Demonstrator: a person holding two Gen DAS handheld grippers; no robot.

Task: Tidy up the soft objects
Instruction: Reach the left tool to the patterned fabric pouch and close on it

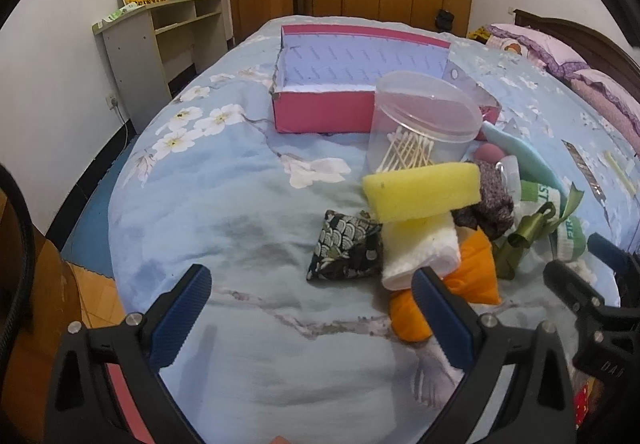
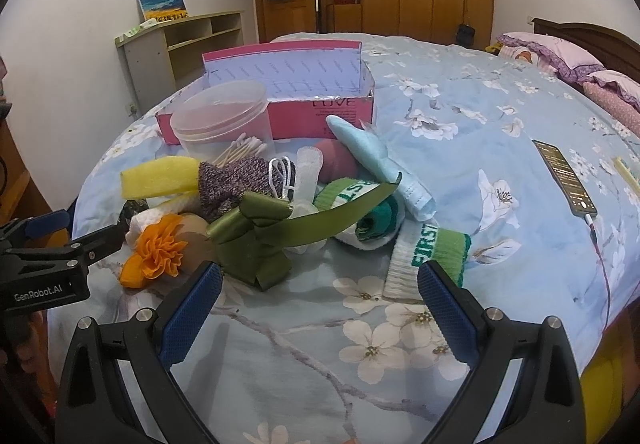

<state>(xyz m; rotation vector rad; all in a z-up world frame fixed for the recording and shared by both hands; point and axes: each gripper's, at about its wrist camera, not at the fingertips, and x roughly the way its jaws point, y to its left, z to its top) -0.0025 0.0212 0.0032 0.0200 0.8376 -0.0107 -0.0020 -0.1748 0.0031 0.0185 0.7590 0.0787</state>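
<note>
Both grippers are held low w/ blue fingers spread wide, nothing pinched: left gripper (image 1: 310,318) by the orange flower (image 1: 476,276), right gripper (image 2: 320,310) facing the green ribbon (image 2: 256,240). Soft stuff is heaped just in front of the pink box (image 2: 320,112), prob. so it can be sorted in. Yellow sponge (image 1: 424,190) is perched on top.
</note>
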